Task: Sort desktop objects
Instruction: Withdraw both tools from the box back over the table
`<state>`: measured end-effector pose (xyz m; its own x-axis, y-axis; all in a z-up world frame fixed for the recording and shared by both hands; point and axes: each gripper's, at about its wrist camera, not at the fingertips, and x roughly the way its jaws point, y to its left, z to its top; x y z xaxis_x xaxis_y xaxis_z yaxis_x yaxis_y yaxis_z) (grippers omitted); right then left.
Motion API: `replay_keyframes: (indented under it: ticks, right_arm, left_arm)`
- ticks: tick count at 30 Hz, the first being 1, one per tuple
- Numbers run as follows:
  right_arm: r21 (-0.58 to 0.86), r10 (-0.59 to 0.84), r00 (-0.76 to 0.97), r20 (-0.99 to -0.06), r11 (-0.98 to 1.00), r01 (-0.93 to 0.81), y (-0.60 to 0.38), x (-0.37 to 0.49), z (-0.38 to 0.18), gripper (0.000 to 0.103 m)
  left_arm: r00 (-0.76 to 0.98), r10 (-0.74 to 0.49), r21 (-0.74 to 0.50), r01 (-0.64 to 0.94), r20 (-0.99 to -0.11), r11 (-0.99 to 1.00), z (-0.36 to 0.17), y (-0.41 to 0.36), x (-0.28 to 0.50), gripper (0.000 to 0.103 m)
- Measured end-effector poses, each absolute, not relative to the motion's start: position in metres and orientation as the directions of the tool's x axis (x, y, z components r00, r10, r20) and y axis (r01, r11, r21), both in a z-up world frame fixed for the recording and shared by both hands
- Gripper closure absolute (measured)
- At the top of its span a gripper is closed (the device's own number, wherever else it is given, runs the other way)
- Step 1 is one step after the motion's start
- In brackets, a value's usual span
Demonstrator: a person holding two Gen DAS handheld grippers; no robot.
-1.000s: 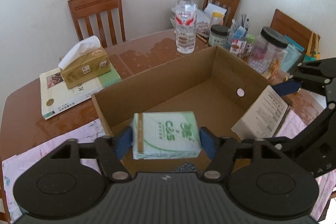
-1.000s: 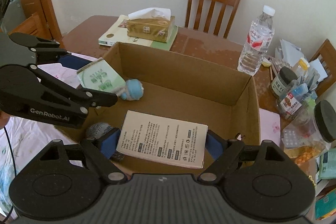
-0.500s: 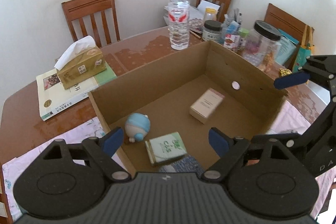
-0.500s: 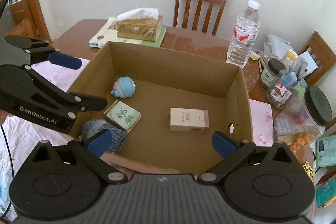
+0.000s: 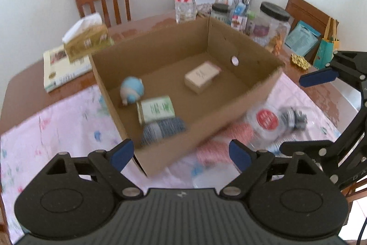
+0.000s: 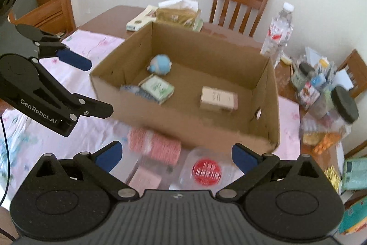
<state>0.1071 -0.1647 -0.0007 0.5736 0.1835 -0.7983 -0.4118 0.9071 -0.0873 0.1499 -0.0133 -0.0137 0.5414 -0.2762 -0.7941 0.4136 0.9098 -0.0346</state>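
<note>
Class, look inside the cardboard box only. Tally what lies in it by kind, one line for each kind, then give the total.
Small cartons: 2, the green and white carton and the beige carton
Yarn balls: 1, the blue-grey yarn ball
Toys: 1, the blue round toy
Total in the cardboard box: 4

Matt cardboard box [image 5: 206, 121], glossy wooden table [image 5: 23, 84]

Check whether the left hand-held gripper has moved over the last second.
Yes. The left hand-held gripper has pulled back from over the cardboard box, now empty and open before its near wall.
</note>
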Motion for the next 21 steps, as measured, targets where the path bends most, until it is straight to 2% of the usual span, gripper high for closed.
replay_keyframes:
  ticks: [8, 21]
  right_arm:
    - [-0.077, 0.163, 0.565, -0.809, 0.924, -0.376, -0.177, 0.075, -0.014, 0.000]
    - [-0.034, 0.146, 0.553, -0.820, 0.953, -0.302, -0.193, 0.044, -0.029, 0.000]
  left_arm:
    - [0.485, -0.251, -0.077, 0.350, -0.838, 0.933, -0.045, -0.021, 0.115, 0.013]
    - [0.463, -0.184, -0.060, 0.269, -0.867, 0.961, -0.077, -0.020, 0.089, 0.013]
